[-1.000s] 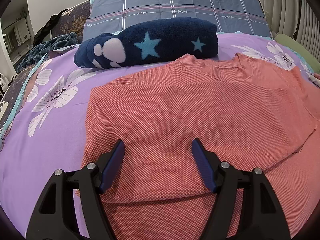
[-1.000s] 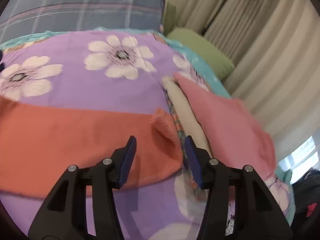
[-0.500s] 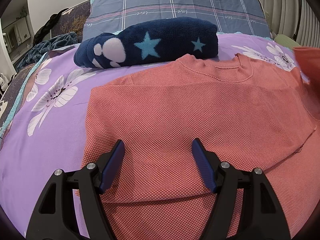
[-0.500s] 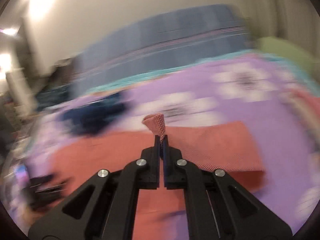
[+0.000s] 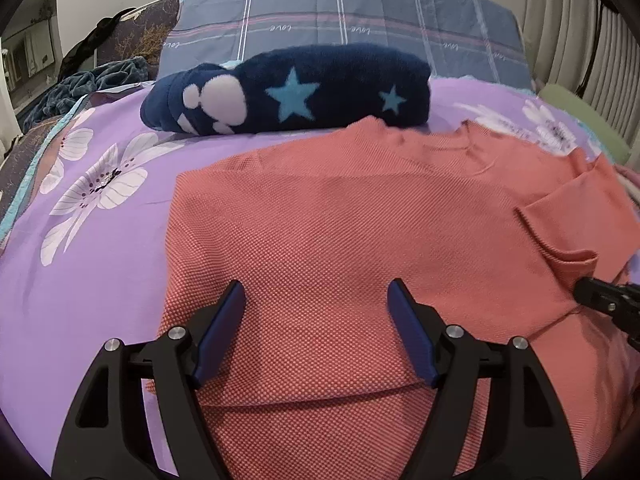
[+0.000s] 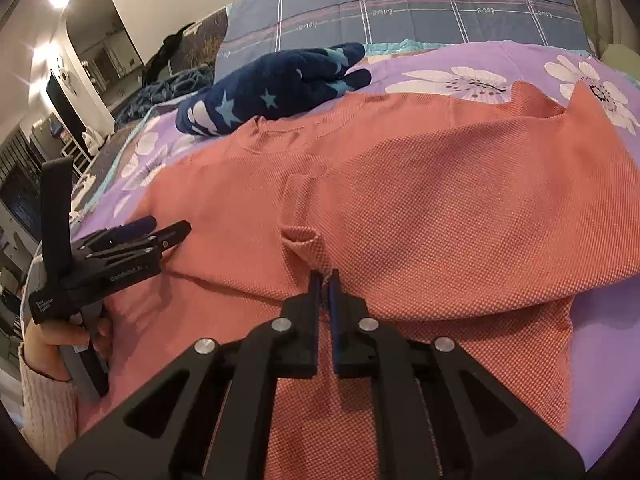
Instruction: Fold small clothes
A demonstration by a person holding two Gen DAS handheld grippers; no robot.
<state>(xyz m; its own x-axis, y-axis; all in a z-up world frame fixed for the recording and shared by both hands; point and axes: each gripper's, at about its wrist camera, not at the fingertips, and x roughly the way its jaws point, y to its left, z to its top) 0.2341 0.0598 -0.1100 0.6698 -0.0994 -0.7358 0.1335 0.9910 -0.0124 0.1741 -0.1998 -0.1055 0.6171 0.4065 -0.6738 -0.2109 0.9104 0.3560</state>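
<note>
Over at the far left of the right wrist view, a hand [image 6: 60, 336] in a cream knit sleeve held the left tool [image 6: 160, 232], which lay low over the left edge of the salmon knit top [image 6: 420, 208]. From its own camera the left tool [image 5: 316, 316] stood wide apart above the cloth, nothing between its blue pads [image 5: 220, 332]. The top was spread across the middle of a purple flowered bedspread [image 5: 92, 208], its neckline toward the upper part of the frame. Just behind the neckline sat a rolled navy blanket [image 5: 304, 92] with stars and a paw print, before a grey plaid pillow [image 5: 344, 24]. At lower centre of the right wrist view, the right tool [image 6: 325, 280] was pinched tight on the cuff of the sleeve [image 6: 304, 240], which was folded inward over the body of the top. At the right edge of the left wrist view that tool's black tip [image 5: 600, 294] touched the same folded sleeve.
</note>
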